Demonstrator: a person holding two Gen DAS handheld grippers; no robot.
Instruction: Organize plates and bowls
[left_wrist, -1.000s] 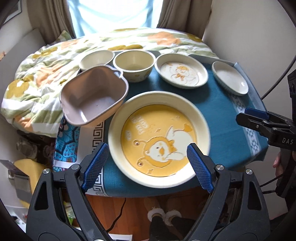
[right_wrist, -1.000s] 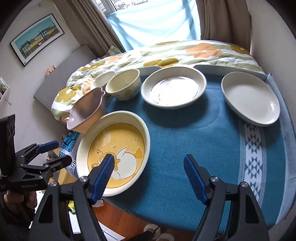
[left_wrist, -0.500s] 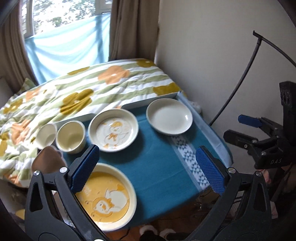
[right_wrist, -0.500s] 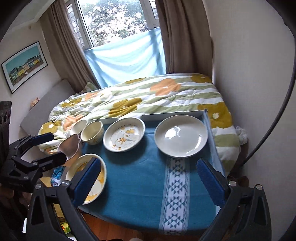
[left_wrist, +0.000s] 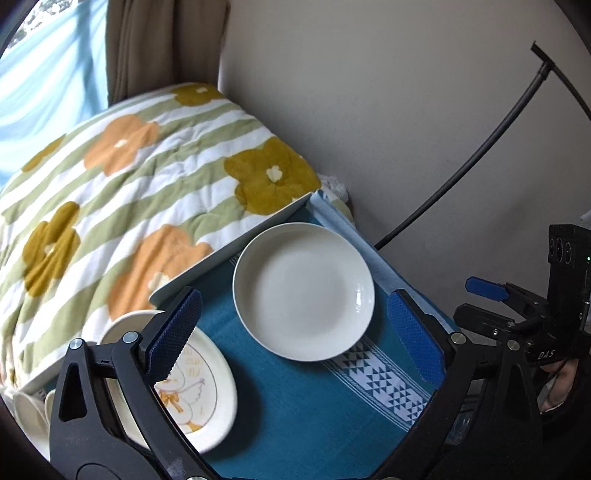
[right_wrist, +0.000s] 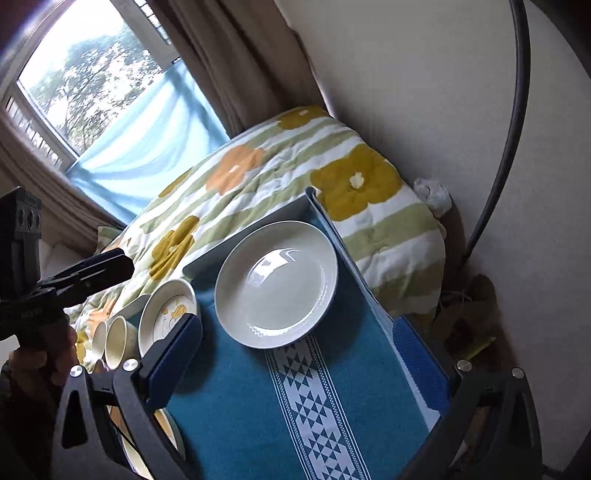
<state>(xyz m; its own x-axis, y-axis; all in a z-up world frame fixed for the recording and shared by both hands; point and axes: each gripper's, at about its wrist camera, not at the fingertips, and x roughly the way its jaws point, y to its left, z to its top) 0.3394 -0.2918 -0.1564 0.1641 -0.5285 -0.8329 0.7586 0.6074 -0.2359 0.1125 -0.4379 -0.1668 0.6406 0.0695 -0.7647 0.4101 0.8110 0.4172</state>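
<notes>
A plain white plate (left_wrist: 303, 290) lies on the blue tablecloth (left_wrist: 295, 402) at the table's far right corner; it also shows in the right wrist view (right_wrist: 275, 282). My left gripper (left_wrist: 295, 332) is open and empty, hovering just in front of this plate. My right gripper (right_wrist: 299, 358) is open and empty, also in front of it. A white plate with a duck drawing (left_wrist: 192, 391) lies to the left, partly behind the left finger; in the right wrist view it (right_wrist: 166, 314) sits beside two cream bowls (right_wrist: 118, 341).
A flowered green-striped quilt (left_wrist: 129, 166) covers the bed behind the table. A wall (left_wrist: 369, 92) and a black cable (left_wrist: 461, 177) stand to the right. The other gripper shows at each view's edge: the right gripper (left_wrist: 517, 317), the left gripper (right_wrist: 55, 288).
Both grippers have swung right and closer to the white plate at the far right corner. The big yellow dish and the pink bowl have left the left wrist view.
</notes>
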